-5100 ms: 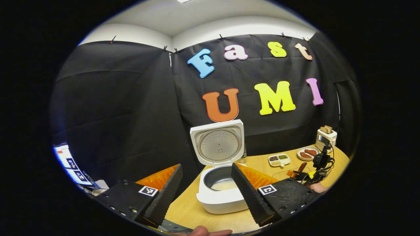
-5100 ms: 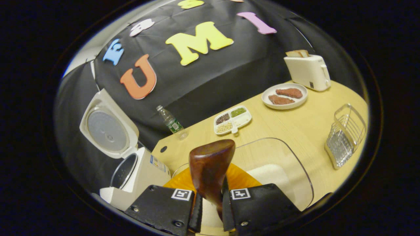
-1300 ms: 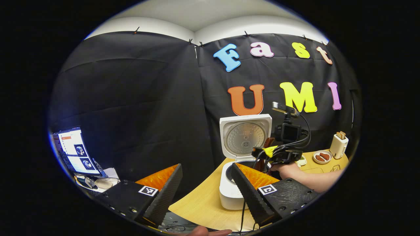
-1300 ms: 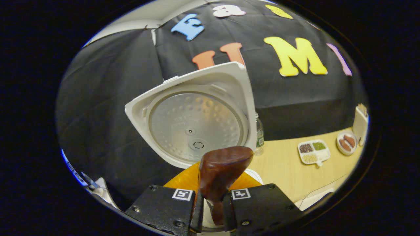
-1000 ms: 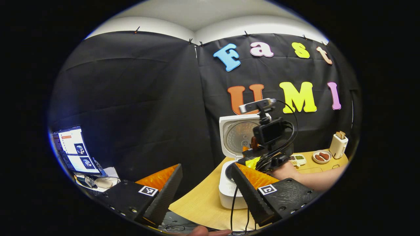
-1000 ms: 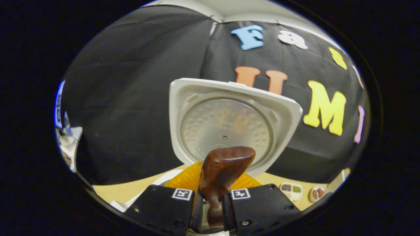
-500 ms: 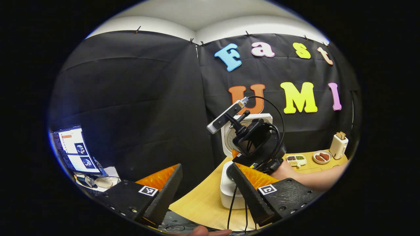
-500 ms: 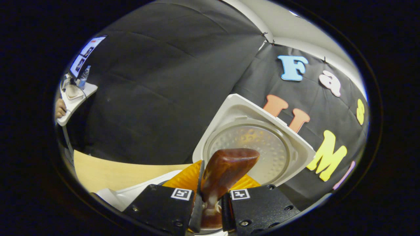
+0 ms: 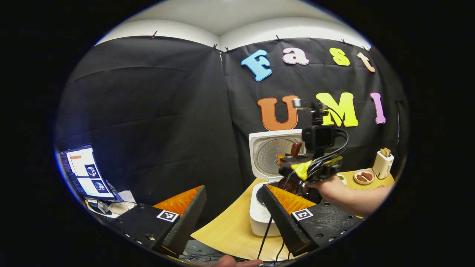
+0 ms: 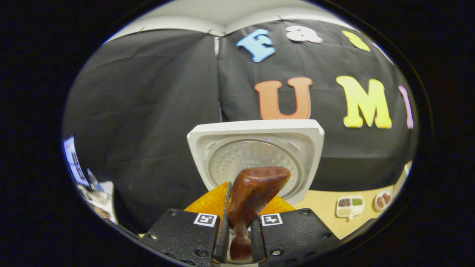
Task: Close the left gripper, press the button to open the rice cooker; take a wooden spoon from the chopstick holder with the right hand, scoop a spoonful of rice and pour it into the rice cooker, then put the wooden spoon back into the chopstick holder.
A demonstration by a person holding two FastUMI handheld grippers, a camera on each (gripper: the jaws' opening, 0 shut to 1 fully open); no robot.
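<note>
The white rice cooker [image 9: 261,217] stands on the wooden table [image 9: 226,231] with its lid [image 9: 272,154] raised upright. My left gripper [image 9: 233,222] is open in the foreground, short of the cooker, with nothing between its fingers. A hand [image 9: 330,187] holds my right gripper [image 9: 297,167] above the cooker's open pot. In the right gripper view, my right gripper [image 10: 237,237] is shut on the handle of the dark wooden spoon [image 10: 256,189]. The spoon's bowl points at the lid [image 10: 256,159]. The pot's inside is hidden. The spoon [image 9: 295,149] also shows against the lid.
A divided dish of grains [image 10: 350,205] and a plate of meat [image 10: 382,200] sit on the table to the right. A toaster [image 9: 382,163] stands at the far right beside that plate [image 9: 363,176]. A laptop [image 9: 83,172] is off the table, far left. Cables hang from the right gripper.
The right gripper has rolled back from a steep tilt to level and risen a little over the cooker, still holding the spoon. The left gripper has stayed put.
</note>
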